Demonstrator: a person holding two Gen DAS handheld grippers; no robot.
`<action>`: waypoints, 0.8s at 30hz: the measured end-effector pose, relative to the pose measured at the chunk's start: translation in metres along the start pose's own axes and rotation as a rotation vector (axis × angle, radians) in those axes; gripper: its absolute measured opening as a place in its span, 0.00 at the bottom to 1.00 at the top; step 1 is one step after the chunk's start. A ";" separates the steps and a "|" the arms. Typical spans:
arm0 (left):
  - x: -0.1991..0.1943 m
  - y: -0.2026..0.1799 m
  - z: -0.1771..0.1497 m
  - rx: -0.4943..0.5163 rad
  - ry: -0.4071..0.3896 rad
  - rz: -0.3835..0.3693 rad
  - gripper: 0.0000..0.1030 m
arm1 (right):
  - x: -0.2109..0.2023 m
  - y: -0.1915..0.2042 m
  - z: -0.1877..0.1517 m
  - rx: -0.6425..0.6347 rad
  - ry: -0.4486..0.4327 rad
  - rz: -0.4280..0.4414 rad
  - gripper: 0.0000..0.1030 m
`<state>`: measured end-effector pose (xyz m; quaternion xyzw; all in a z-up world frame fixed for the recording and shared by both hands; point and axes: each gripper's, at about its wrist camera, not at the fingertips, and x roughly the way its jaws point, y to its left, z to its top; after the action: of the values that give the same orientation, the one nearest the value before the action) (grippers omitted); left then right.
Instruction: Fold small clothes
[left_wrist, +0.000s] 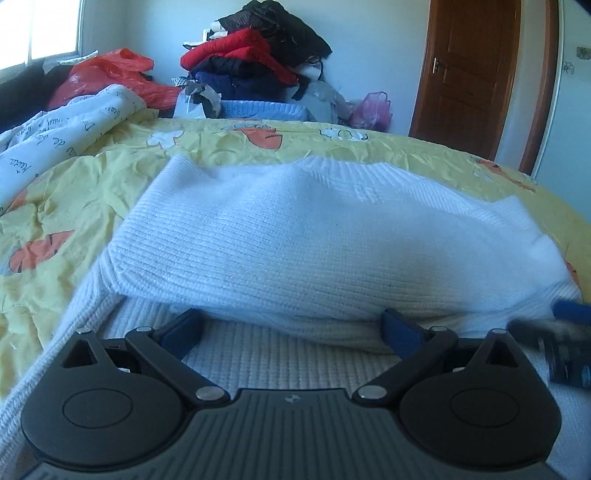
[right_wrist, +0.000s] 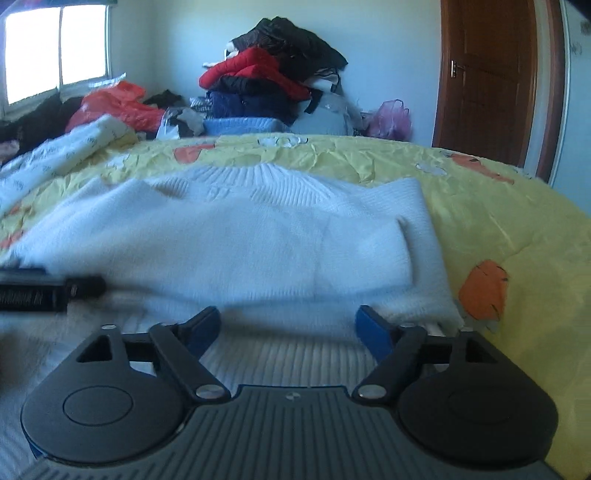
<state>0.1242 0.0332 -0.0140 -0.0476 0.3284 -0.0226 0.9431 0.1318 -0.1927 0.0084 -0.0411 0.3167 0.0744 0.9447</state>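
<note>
Gripper (left_wrist: 291, 325) fingertips seemingly hidden under sweater (left_wrist: 295, 236) fold.

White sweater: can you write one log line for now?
white sweater: partly folded on yellow bedspread | left gripper: open | right gripper: open

The white knit sweater (left_wrist: 332, 236) hides the fingertips of the left gripper (left_wrist: 291, 328) and the right gripper (right_wrist: 288, 325), its near hem is cut off by both lower edges, and each gripper appears only as a motion-blurred dark shape in the other's view.
</note>
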 end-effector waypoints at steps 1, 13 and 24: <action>0.000 0.000 0.000 -0.002 0.000 -0.001 1.00 | 0.000 -0.001 -0.004 0.010 0.041 -0.012 0.98; -0.003 -0.009 0.001 0.016 0.015 0.019 1.00 | -0.015 0.000 -0.020 0.018 0.059 -0.025 0.99; -0.054 -0.016 -0.042 0.084 0.042 0.054 1.00 | -0.018 -0.002 -0.021 0.024 0.055 -0.018 0.99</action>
<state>0.0556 0.0177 -0.0120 0.0012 0.3479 -0.0116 0.9375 0.1056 -0.1998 0.0022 -0.0349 0.3429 0.0608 0.9367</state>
